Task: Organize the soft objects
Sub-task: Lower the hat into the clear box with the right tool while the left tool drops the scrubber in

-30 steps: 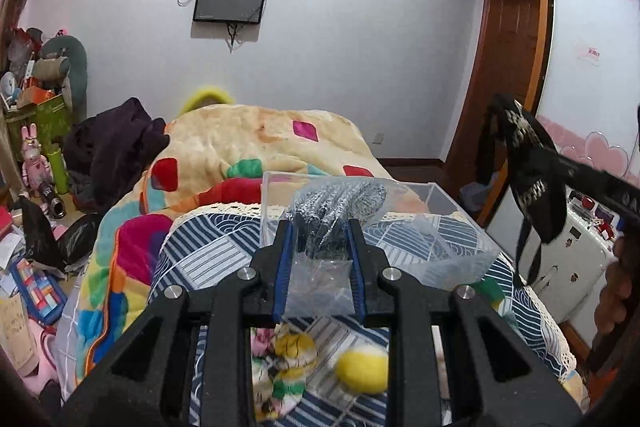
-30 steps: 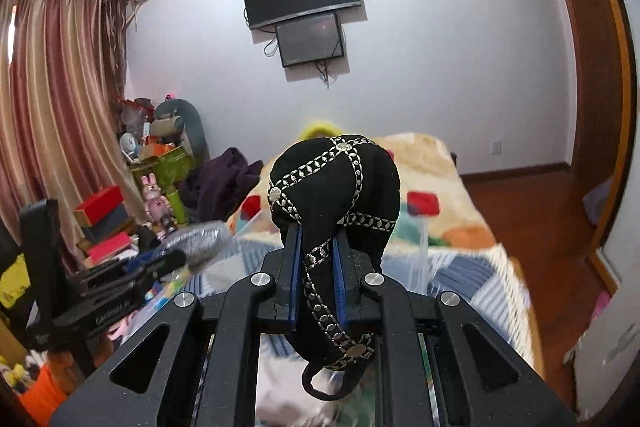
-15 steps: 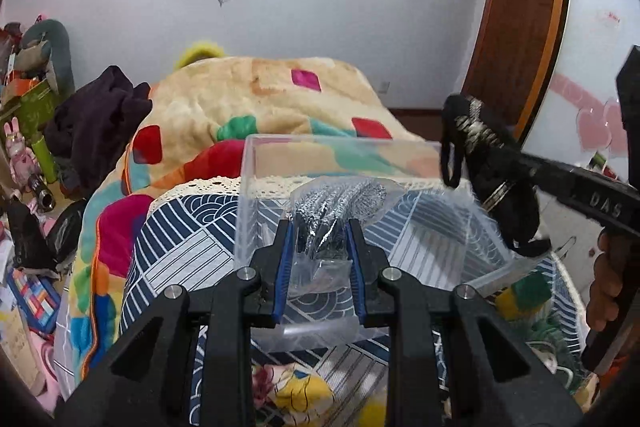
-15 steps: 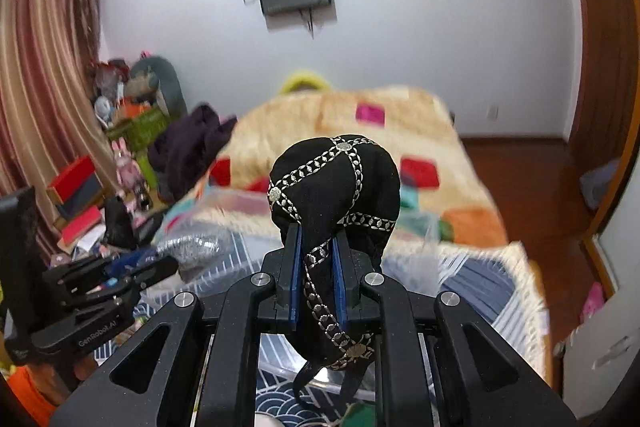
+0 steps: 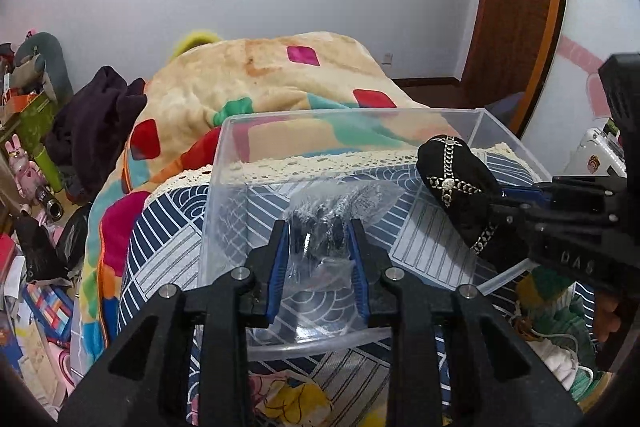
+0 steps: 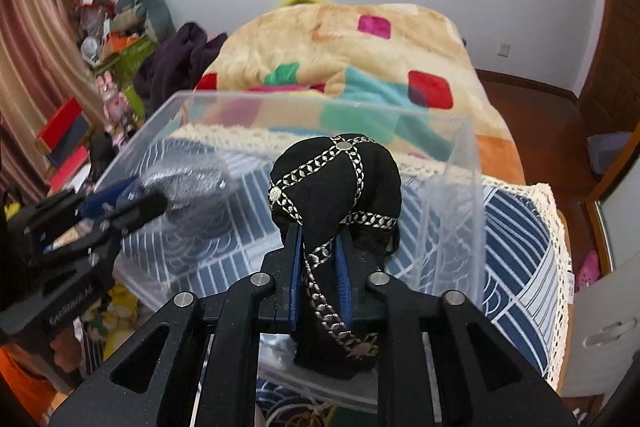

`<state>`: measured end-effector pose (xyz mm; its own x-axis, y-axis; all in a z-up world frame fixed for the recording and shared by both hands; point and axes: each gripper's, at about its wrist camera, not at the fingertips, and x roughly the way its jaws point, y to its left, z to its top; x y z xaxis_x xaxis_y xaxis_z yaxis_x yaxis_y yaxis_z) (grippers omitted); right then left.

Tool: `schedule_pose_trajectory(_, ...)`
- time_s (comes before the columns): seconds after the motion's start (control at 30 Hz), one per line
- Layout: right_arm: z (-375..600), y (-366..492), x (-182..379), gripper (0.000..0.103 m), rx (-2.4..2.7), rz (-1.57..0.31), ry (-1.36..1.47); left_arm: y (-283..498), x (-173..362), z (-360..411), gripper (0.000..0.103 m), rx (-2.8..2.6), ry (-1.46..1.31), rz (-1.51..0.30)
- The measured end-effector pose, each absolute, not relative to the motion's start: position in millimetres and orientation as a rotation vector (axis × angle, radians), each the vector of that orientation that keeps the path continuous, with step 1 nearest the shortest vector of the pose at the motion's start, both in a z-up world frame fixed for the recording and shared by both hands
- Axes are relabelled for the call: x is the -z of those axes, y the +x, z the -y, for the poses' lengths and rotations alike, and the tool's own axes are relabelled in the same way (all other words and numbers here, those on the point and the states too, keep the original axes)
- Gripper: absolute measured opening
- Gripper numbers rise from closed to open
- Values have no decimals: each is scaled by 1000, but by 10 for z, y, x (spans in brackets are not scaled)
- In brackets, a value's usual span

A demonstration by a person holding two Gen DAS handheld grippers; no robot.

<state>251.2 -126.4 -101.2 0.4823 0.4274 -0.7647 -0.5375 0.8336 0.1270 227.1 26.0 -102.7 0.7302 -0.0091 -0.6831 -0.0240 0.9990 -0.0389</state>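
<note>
Your left gripper (image 5: 319,251) holds a clear plastic bag (image 5: 336,211) with something dark and silvery inside, its jaws pinched narrow on the bag's crumpled end, above the open clear plastic box (image 5: 504,131) on the bed. Your right gripper (image 6: 319,275) clamps a black cloth bundle (image 6: 340,187) crossed with silver braid, jaws tight on its lower folds, the bundle's rounded top upright over the box's near right corner. In the left wrist view the same bundle (image 5: 456,187) pokes in from the right over the box rim. The box sits on a blue-and-white patterned quilt (image 6: 516,223), with a patchwork blanket (image 5: 260,75) heaped beyond it.
</note>
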Motion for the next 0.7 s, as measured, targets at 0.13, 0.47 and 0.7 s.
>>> schedule_pose_trajectory(0.13, 1241, 2450, 988, 22, -574, -857, -179, 2226, 993, -281, 37, 8, -70, -750)
schedule_pose_trajectory(0.47, 1363, 2210, 648, 40, -579, -708, -142, 1896, 717, -207, 56, 41, -40, -659)
schedule_pose_trajectory(0.7, 1442, 1930, 410, 59, -592, -605, -111, 1601, 489, -185, 71, 73, -49, -594)
